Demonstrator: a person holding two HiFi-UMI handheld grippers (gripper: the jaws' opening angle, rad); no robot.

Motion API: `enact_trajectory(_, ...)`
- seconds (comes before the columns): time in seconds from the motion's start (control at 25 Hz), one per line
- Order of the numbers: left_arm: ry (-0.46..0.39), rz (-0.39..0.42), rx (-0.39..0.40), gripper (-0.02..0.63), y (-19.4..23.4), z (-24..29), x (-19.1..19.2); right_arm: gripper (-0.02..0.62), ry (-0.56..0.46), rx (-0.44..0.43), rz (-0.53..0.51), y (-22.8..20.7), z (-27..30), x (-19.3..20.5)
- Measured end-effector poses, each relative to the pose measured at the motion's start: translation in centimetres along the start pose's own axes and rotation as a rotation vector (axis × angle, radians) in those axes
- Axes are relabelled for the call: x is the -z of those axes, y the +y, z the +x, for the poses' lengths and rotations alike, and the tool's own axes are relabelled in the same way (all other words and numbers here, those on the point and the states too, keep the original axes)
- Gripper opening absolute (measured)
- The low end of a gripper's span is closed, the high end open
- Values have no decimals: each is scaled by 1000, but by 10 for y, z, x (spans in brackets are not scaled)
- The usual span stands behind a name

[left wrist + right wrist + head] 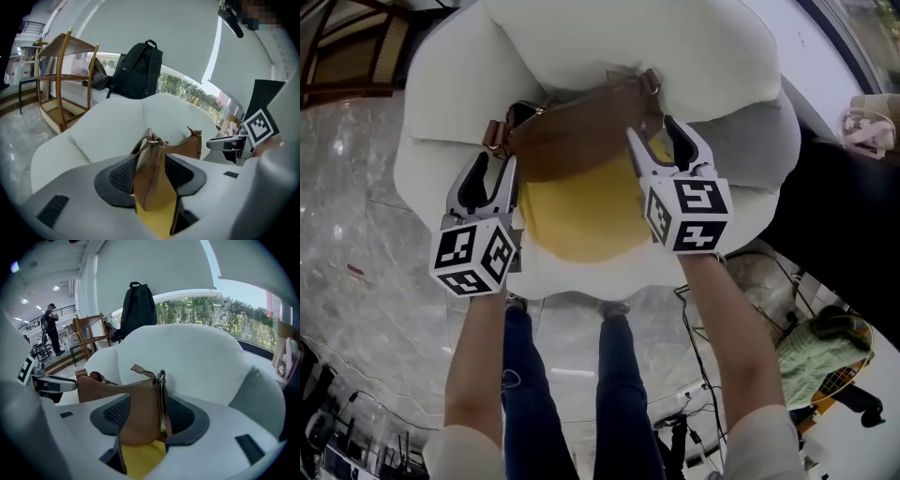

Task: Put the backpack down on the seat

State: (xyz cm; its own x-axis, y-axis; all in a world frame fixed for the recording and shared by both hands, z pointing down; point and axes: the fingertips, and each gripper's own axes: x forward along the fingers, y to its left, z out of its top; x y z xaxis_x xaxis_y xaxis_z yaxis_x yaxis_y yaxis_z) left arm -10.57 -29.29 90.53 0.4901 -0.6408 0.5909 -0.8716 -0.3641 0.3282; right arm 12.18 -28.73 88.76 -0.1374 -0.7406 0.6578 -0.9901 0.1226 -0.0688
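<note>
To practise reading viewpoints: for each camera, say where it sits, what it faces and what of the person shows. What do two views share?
Head view: on the head, looking steeply down at the armchair, bag, left gripper and right gripper; forearms and legs show.
Left gripper view: on that gripper, looking along its open jaws at one bag end; the right gripper shows.
Right gripper view: likewise, at the other end; the left gripper shows.
Shared: both gripper views show the black backpack behind the armchair.

Blue jeans, cream sleeves, white marker-cubed tongs
</note>
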Motion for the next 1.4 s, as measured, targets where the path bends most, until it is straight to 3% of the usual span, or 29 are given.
enact_trajectory(0.04, -7, 4, -7, 206, -1, -6, -2, 254, -5, 7, 10, 1, -6, 0)
enact_trajectory(0.16, -21, 29, -1, 84, -11, -23, -8, 181, -25, 8, 24, 6, -25, -3)
enact_trajectory(0.24, -23, 41, 15, 75, -19, -33, -12, 101, -39, 5, 3, 11, -37, -8)
enact_trajectory(0.44, -19, 39, 41, 50, -37, -48, -23, 43, -65, -14, -22, 22, -59, -23)
enact_trajectory(0.92, -15, 51, 75, 35, -67, -86, -40, 30, -95, -64, -9, 40, -103, -51)
enact_trajectory(1.2, 0, 67, 111, 35, -92, -111, -64, 31, -121, -65, 49, 42, -138, -78)
enact_trajectory(1.4, -6, 78, 146, 35, -112, -130, -91, 29, -159, -56, -12, 46, -168, -103)
